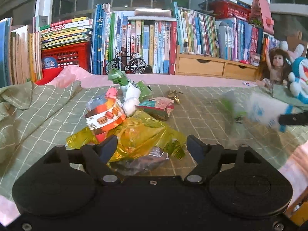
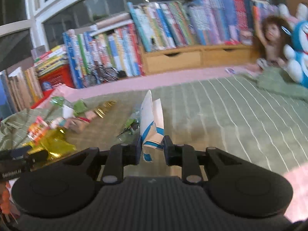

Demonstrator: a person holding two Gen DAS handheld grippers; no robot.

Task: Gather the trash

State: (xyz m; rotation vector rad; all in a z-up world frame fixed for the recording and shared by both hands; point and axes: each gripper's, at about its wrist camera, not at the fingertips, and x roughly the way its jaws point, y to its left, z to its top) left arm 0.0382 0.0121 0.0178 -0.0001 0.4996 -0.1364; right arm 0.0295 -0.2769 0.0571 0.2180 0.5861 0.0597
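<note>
Yellow cellophane (image 1: 146, 132), crinkled and see-through, lies on the green checked bedspread (image 1: 202, 104) right in front of my left claw (image 1: 152, 150). That claw stands wide apart with nothing pressed between its pads; the film only spreads in the gap below.

The cellophane anchors the trash pile. Leaning on its far left edge is an orange macaron wrapper (image 1: 105, 115), curled into a loop. Just behind that sits a white and green wrapper (image 1: 130, 94), twisted upright, and to the right of it a flat pink and teal packet (image 1: 159, 105). A small gold foil scrap (image 1: 175, 96) lies farther back and right. Tucked under the cellophane's near edge is a silvery foil piece (image 1: 142, 161).

My right claw (image 2: 152, 150) is off to the right of the cellophane, clamped on a white paper carton with blue print (image 2: 152, 121), folded flat and standing up between the pads. A green scrap (image 2: 130, 125) lies on the bed just beside it.

All of this looks very light, thin and floppy. I judge the films slippery and apt to spring open, so a bunched fold or crumpled ridge gives a surer hold than a flat edge. The carton seems stiffer and grips well across its creased end.
</note>
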